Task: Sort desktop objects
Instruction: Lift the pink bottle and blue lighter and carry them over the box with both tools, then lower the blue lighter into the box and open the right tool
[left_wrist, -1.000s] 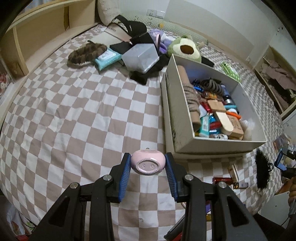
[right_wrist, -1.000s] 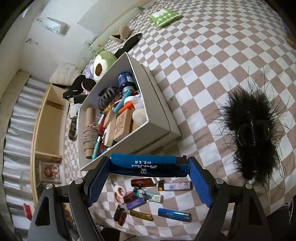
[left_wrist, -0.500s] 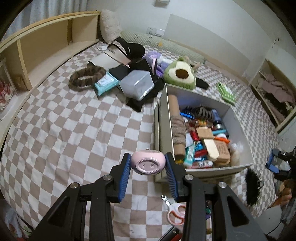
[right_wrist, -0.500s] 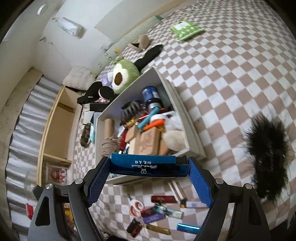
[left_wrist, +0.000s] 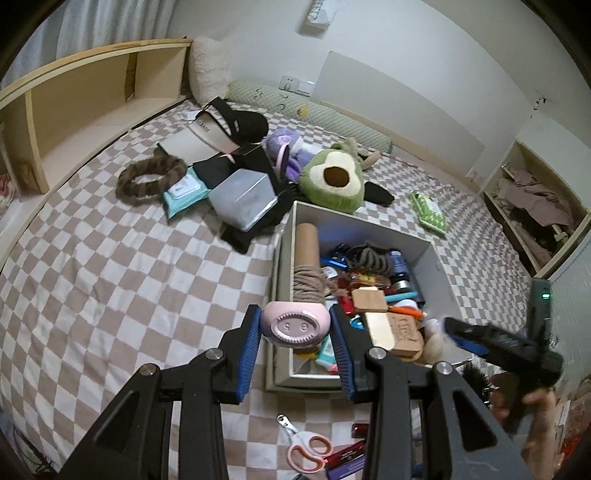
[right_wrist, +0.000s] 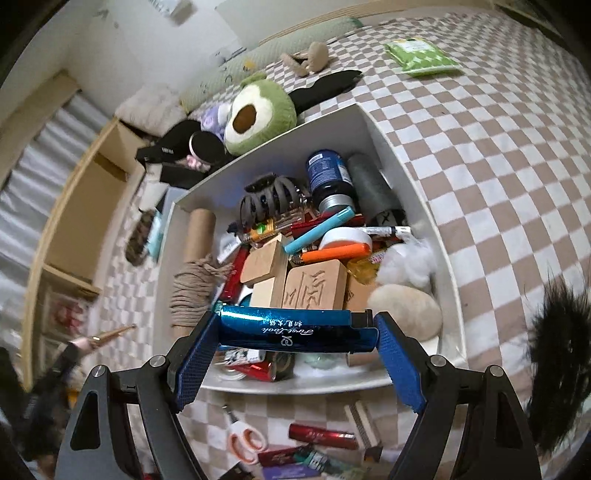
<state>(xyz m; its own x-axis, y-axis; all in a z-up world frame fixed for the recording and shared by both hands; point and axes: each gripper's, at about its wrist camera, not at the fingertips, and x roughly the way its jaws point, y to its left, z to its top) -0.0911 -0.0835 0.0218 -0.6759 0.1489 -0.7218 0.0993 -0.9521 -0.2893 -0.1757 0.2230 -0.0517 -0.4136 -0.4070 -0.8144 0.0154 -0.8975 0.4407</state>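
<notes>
My left gripper (left_wrist: 294, 330) is shut on a pink oval device (left_wrist: 294, 325), held just over the near left corner of the white box (left_wrist: 360, 224). My right gripper (right_wrist: 295, 334) is shut on a shiny blue lighter (right_wrist: 295, 329), gripped lengthwise above the near end of the same white box (right_wrist: 443, 254). The box is crammed with wooden blocks (right_wrist: 314, 286), a twine roll (right_wrist: 192, 284), a hair claw (right_wrist: 271, 197), a blue can (right_wrist: 328, 173) and pens. In the left wrist view the right gripper (left_wrist: 491, 343) shows blurred at the right, with a hand under it.
Scissors (right_wrist: 243, 441), a red lighter (right_wrist: 321, 437) and other small items lie on the checkered bed in front of the box. A black fluffy clip (right_wrist: 561, 365) lies to the right. An avocado plush (left_wrist: 334, 181), a clear plastic box (left_wrist: 243, 199), wipes, a brown scrunchie (left_wrist: 149, 179) and a cap lie behind.
Both grippers have moved toward the white box with their objects still held. The left one went from the open bedspread to the box's near left corner; the right now hangs over the box's contents.
</notes>
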